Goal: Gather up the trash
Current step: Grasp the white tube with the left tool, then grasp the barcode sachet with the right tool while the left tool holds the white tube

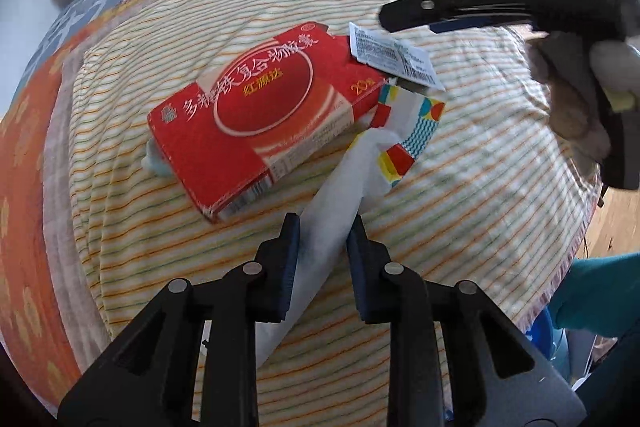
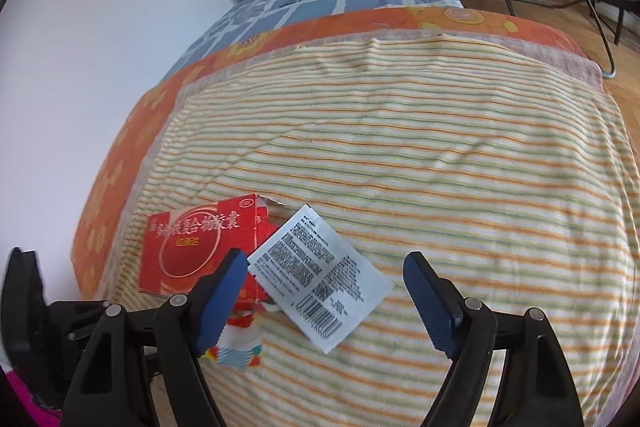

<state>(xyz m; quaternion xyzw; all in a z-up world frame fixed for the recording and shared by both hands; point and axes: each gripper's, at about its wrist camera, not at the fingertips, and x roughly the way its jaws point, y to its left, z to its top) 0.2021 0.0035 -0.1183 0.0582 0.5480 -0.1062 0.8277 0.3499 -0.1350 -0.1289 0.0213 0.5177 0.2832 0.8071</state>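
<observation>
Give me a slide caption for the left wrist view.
Left gripper pinching a white tissue beside a red box on the striped blanket.

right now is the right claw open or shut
Open. In the right wrist view the right claw has its two blue pads far apart, with the white packet lying on the striped blanket between them, ungripped.

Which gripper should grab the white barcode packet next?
Right. The right gripper is open with the white barcode packet lying between its fingers, while the left gripper is shut on the white tissue.
</observation>
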